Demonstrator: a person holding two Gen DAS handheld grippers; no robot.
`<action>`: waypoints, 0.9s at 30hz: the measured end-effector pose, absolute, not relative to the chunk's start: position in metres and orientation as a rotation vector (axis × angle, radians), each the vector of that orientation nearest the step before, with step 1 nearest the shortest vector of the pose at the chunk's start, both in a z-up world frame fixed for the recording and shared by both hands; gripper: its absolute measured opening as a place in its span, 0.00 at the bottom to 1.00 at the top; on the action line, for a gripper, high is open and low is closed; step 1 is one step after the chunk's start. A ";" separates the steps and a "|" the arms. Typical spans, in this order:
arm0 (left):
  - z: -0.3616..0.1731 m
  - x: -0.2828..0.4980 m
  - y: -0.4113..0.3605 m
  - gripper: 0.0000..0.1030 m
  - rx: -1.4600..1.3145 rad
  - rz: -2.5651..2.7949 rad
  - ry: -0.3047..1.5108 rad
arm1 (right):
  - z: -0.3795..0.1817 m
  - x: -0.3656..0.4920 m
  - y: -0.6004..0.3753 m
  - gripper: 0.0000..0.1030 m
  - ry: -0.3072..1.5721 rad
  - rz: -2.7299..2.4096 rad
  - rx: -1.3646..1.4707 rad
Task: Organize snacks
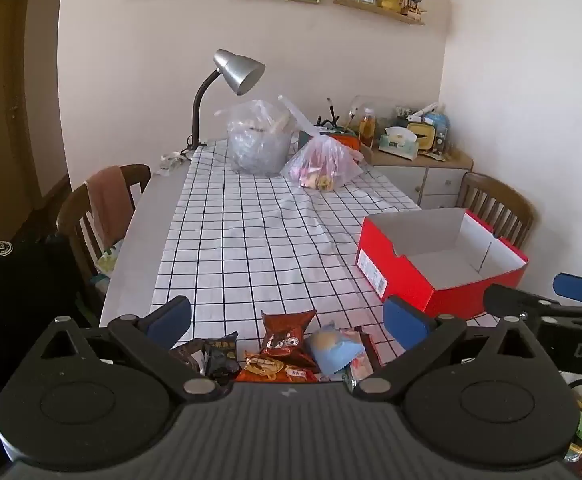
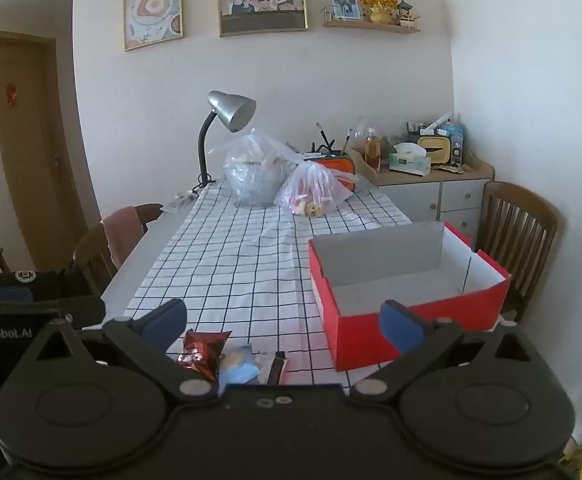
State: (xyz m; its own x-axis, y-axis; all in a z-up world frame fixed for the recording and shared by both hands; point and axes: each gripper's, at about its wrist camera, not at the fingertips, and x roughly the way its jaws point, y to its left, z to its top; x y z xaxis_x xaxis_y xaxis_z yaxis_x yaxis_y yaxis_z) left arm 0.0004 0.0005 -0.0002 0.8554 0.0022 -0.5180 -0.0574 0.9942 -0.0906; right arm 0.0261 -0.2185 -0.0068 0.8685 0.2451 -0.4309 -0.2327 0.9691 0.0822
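Observation:
Several small snack packets lie in a heap on the checked tablecloth near the front edge: a brown-red packet (image 1: 287, 336), a black one (image 1: 219, 354), an orange one (image 1: 267, 368) and a light blue one (image 1: 335, 346). The red packet (image 2: 201, 350) and the blue one (image 2: 241, 366) also show in the right wrist view. An empty red box (image 1: 411, 280) with a white inside stands to the right (image 2: 355, 332). My left gripper (image 1: 287, 320) hangs open above the heap. My right gripper (image 2: 283, 320) is open too, between the heap and the box, with nothing between its fingers.
At the far end of the table stand a grey desk lamp (image 1: 237, 72) and two plastic bags (image 1: 259, 140), one pinkish (image 1: 323, 160). Wooden chairs flank the table, left (image 1: 99, 208) and right (image 2: 519, 228). A cluttered white cabinet (image 2: 431, 184) stands in the corner.

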 end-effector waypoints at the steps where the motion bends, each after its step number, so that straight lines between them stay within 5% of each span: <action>1: 0.000 0.001 0.002 1.00 -0.108 0.033 0.555 | -0.008 0.024 -0.219 1.00 0.456 0.254 0.027; 27: -0.002 -0.002 0.002 1.00 -0.081 0.016 0.585 | -0.005 0.019 -0.208 0.97 0.505 0.213 -0.025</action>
State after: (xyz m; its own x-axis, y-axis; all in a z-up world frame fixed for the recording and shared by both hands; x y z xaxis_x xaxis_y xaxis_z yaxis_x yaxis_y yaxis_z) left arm -0.0016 0.0016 -0.0023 0.8339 -0.0082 -0.5519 -0.0379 0.9967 -0.0721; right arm 0.0192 -0.2085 -0.0053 0.8539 0.1960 -0.4822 -0.2082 0.9777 0.0287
